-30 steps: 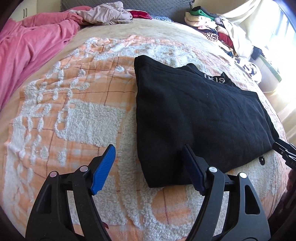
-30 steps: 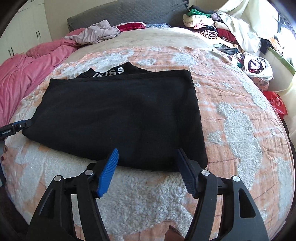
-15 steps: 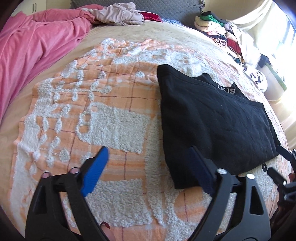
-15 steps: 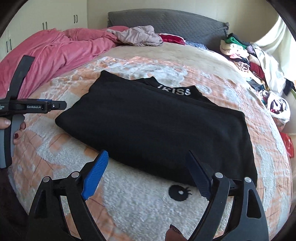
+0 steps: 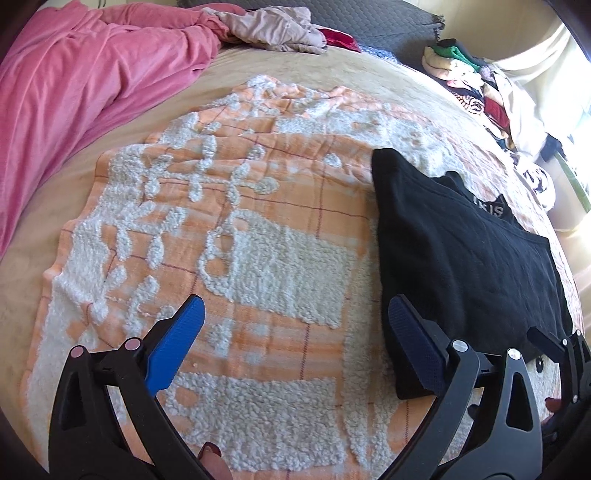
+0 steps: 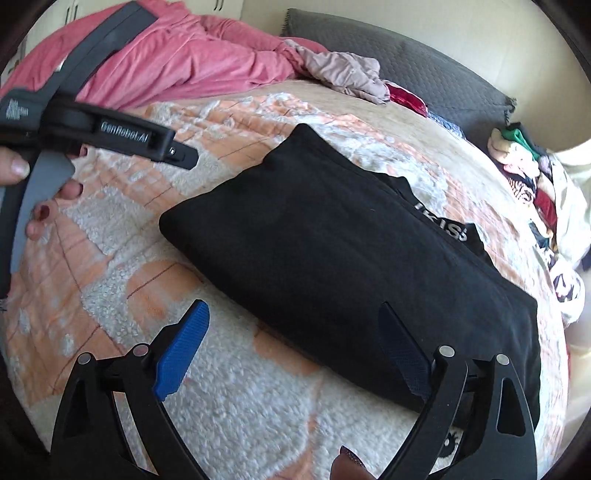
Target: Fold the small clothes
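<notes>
While the folded black garment (image 6: 332, 266) lies flat on the orange-and-white fleece blanket (image 5: 229, 258), both grippers hover over the near edge of the bed. Seen from the left wrist, the garment sits to the right on the blanket, its white-lettered neckband (image 5: 491, 210) peeking out at the far right side. The left gripper (image 5: 295, 347) has its jaws opening, spread wide over bare blanket, with nothing between them; its right finger stands just beside the garment's near left corner, though whether it touches the cloth I cannot tell.

From the right wrist, the right gripper (image 6: 295, 350) also has its jaws opening, with nothing pinched; its right finger overlaps the garment's near edge in the view, the left one is over blanket. The left hand (image 6: 22, 184), with dark-painted nails, shows at the left edge holding its tool.

At the far left lies a rumpled pink duvet (image 5: 92, 81), with a pale mauve garment (image 5: 269, 29) beside it near the grey headboard (image 6: 424, 77). A heap of mixed clothes (image 5: 469, 85) is piled at the far right.
</notes>
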The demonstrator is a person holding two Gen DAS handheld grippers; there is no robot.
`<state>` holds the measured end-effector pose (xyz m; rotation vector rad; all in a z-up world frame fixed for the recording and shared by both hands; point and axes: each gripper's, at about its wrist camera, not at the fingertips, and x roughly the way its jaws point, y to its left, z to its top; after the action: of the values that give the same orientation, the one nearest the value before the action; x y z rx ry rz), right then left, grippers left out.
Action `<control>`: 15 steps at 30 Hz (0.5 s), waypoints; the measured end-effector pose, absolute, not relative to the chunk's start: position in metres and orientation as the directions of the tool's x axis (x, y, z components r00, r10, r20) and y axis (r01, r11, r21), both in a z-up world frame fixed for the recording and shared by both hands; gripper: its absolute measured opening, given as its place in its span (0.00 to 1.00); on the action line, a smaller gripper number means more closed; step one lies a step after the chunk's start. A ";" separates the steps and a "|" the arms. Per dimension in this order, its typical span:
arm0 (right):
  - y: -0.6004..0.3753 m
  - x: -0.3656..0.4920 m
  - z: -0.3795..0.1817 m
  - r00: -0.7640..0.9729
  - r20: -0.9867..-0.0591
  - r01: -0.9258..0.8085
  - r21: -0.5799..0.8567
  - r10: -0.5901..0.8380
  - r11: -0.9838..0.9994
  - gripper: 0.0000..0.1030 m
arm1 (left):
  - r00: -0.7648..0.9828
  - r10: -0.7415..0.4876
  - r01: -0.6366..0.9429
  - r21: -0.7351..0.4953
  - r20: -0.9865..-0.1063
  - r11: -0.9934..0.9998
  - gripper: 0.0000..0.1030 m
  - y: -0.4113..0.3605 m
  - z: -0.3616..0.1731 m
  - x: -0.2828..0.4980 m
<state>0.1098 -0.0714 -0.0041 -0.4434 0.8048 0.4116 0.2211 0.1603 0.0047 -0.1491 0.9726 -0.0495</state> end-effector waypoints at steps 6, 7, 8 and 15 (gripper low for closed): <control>-0.045 0.125 -0.021 0.675 -0.731 -0.485 -0.341 0.097 0.805 0.91 | 0.550 -0.092 -0.050 -0.143 -0.830 0.988 0.91 0.165 -0.001 0.227; -0.041 0.130 -0.022 0.681 -0.726 -0.480 -0.349 0.091 0.805 0.91 | 0.549 -0.093 -0.051 -0.145 -0.831 0.988 0.91 0.165 -0.002 0.228; -0.040 0.133 -0.024 0.686 -0.722 -0.474 -0.354 0.086 0.807 0.91 | 0.547 -0.096 -0.051 -0.147 -0.831 0.988 0.91 0.164 -0.003 0.228; -0.042 0.149 -0.025 0.732 -0.678 -0.426 -0.390 0.058 0.817 0.90 | 0.536 -0.135 -0.058 -0.195 -0.834 0.979 0.91 0.162 -0.007 0.239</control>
<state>0.1488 -0.0416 -0.0246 -0.5620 0.7051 0.2820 0.2385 0.1619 -0.0070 -0.2091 1.0063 -0.0462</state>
